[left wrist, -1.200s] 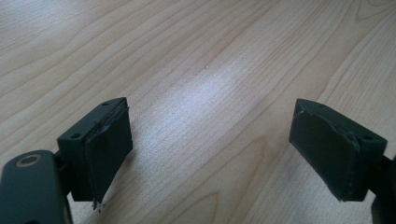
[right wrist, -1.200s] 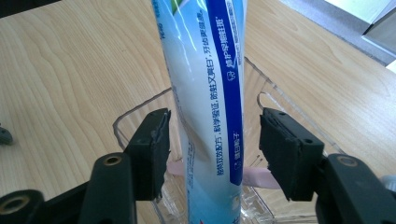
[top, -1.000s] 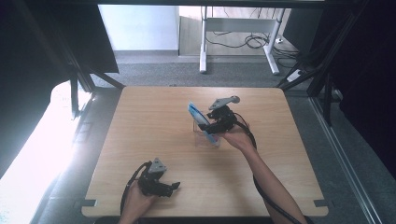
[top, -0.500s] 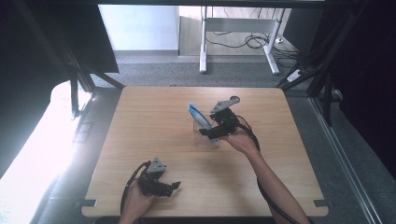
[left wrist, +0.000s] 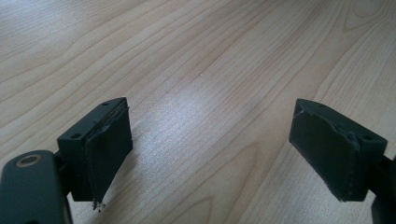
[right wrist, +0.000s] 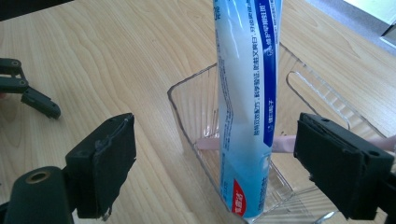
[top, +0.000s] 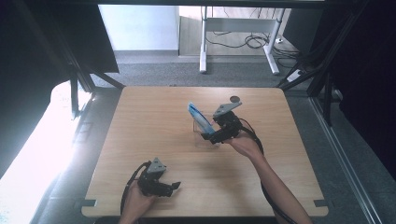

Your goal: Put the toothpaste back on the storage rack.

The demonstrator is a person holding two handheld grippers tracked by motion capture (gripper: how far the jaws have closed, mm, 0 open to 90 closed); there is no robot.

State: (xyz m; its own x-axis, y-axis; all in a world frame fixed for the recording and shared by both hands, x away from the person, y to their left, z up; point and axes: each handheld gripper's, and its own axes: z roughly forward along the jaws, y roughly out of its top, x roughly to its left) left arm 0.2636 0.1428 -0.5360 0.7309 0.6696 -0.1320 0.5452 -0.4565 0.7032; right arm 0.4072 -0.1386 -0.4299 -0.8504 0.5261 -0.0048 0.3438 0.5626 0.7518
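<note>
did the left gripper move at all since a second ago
No. The left gripper sits at the same spot near the table's front edge in the high view, jaws open over bare wood.

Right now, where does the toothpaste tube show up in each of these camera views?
High view: the toothpaste tube leans up out of the clear tray at table centre, just left of the right gripper.
Left gripper view: not in it; bare wooden table between open jaws.
Right gripper view: the tube stands centre frame in the tray, untouched by the open jaws.
Shared landmark: the light wood tabletop.
</note>
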